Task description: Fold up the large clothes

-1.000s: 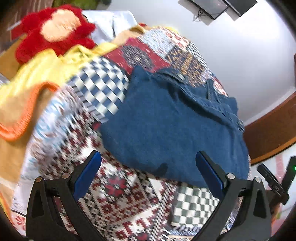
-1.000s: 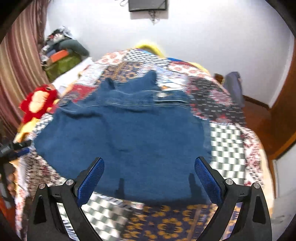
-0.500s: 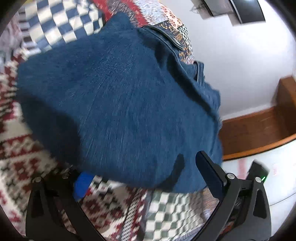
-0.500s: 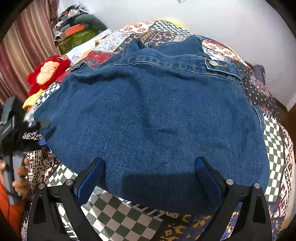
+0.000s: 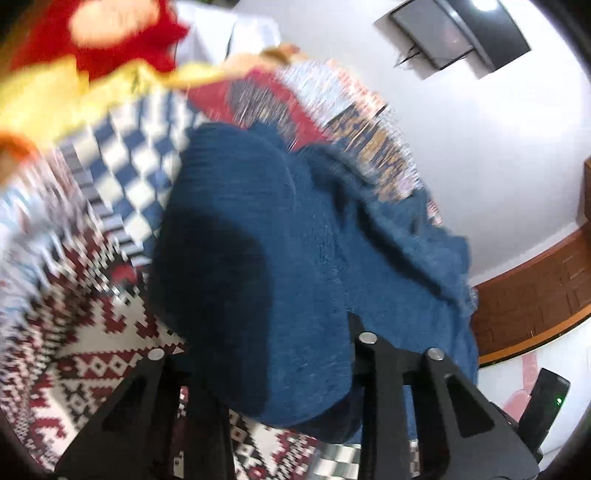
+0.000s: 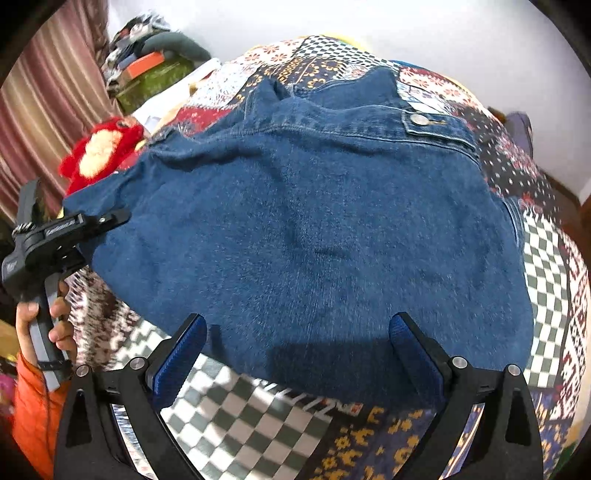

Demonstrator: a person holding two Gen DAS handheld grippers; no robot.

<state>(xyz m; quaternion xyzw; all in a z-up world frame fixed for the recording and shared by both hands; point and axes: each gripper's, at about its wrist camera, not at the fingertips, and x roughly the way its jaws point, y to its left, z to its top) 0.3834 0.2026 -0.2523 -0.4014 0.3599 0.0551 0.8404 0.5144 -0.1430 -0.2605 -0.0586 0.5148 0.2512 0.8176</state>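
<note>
Covering most of the left wrist view, the dark blue denim jacket (image 5: 314, 251) lies bunched on the patchwork quilted bedspread (image 5: 92, 332), thick woven cloth with soft rounded folds. Left claw (image 5: 266, 354) has drawn its fingers close, a hem fold of denim draped over and between them; tips hidden, so pinching the jacket as far as shown. Blurry frame. Red plush toy (image 5: 110, 33) and yellow cloth (image 5: 48, 99) sit at the far left edge, white wall (image 5: 498, 155) and wooden trim (image 5: 535, 295) to the right.

Right wrist view: jacket spreads flat across the bed, collar (image 6: 332, 92) far, metal button (image 6: 419, 119) on a flap, stitched seams visible. Right claw (image 6: 299, 332) gapes wide, blue ribbed pads (image 6: 184, 343) over the near hem, nothing between them. Checkered quilt patches lie bare below the hem and along the right side. Left claw (image 6: 122, 216) grips the jacket's left edge, held by a hand (image 6: 44, 325).
</note>
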